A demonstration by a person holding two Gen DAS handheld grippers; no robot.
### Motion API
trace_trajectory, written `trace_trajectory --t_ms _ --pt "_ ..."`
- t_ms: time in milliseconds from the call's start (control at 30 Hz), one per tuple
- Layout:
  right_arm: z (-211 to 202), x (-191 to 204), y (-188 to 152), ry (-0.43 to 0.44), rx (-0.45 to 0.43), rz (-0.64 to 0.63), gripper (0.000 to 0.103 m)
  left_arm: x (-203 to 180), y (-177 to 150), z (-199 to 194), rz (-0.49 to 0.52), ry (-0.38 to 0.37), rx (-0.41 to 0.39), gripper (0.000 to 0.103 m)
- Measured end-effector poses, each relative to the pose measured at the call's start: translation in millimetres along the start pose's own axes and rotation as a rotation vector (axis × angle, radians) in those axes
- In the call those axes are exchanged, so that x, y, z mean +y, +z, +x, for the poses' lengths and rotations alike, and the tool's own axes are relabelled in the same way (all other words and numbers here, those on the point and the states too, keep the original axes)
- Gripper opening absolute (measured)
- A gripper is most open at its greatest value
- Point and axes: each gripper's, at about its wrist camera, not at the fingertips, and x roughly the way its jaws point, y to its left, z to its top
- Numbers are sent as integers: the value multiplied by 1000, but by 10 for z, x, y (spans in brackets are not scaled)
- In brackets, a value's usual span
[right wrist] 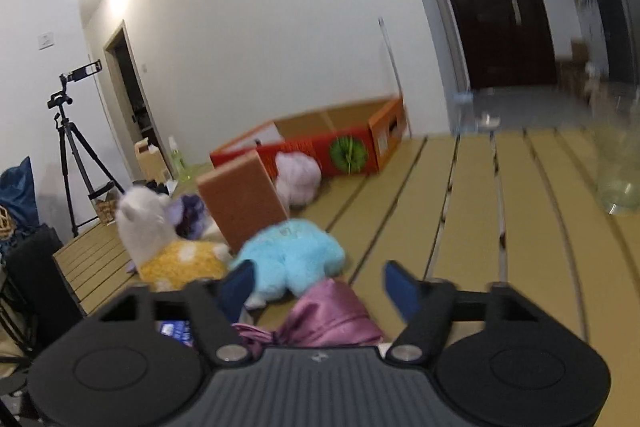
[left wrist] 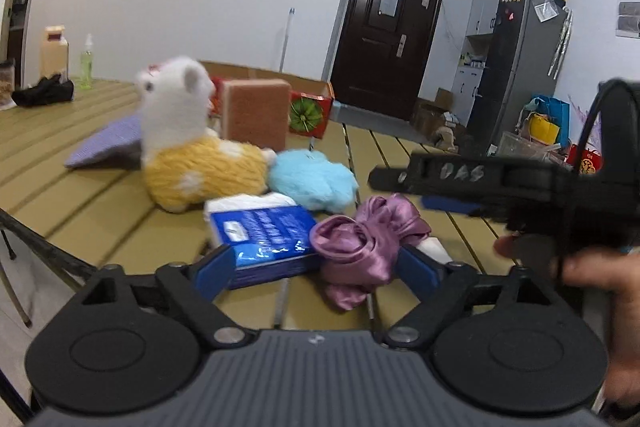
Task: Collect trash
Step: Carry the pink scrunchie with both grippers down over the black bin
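Note:
A blue tissue pack [left wrist: 264,235] and a crumpled purple satin cloth [left wrist: 360,243] lie near the front of the slatted table [left wrist: 96,211]. My left gripper [left wrist: 316,271] is open, with its blue pads on either side of the pack and the cloth. My right gripper [right wrist: 324,287] is open and empty, hovering over the purple cloth [right wrist: 332,319]; it also shows in the left wrist view [left wrist: 440,187] to the right of the cloth. A red-orange cardboard box [right wrist: 336,139] stands open at the far side of the table.
A white-and-yellow alpaca plush [left wrist: 188,147], a light blue plush [left wrist: 312,179], an orange sponge block [left wrist: 256,111] and a lilac pillow [left wrist: 108,139] crowd the table's middle. A clear glass [right wrist: 620,167] stands at the right. A tripod [right wrist: 68,147] stands left of the table.

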Motion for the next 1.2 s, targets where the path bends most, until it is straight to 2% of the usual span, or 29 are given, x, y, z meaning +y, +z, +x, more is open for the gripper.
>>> trace_trajectory --t_ms 33,67,100,133,167,333,433,567,700,800,933,1067,1200 --pt "65 -34 -24 7 29 8 41 -28 -7 32 0 5 -12 78" --pt "109 -70 -46 23 45 24 34 -51 -13 56 10 -5 -25 69" --pt "122 -93 -59 38 43 36 34 -57 -14 81 13 -40 -15 47" --pt "115 -101 -62 44 41 32 30 -39 -14 111 1 -78 6 31" --pt "117 -109 -65 43 36 26 28 -24 -23 143 -20 -112 28 27" --pt "33 -22 -98 14 11 -14 20 -55 -40 119 -14 -104 1 14" --pt "-81 47 -71 12 -39 -33 19 -33 12 2 -31 -120 -19 11" --pt "-391 309 9 42 -135 -76 19 -49 142 -385 14 -111 -103 11" --pt "-622 671 13 162 -185 -101 19 170 210 -889 45 -101 -153 11" --pt "-588 947 -88 286 -121 -79 19 463 196 -1282 38 -62 -152 11" --pt "-368 1388 -319 379 -5 -105 19 902 74 -1662 -5 -2 -110 11" --pt "-128 1770 -626 385 129 -146 18 1319 -165 -1733 -70 75 -40 11" --pt "171 2072 -972 343 226 -228 18 1762 -408 -1500 -141 129 72 11"
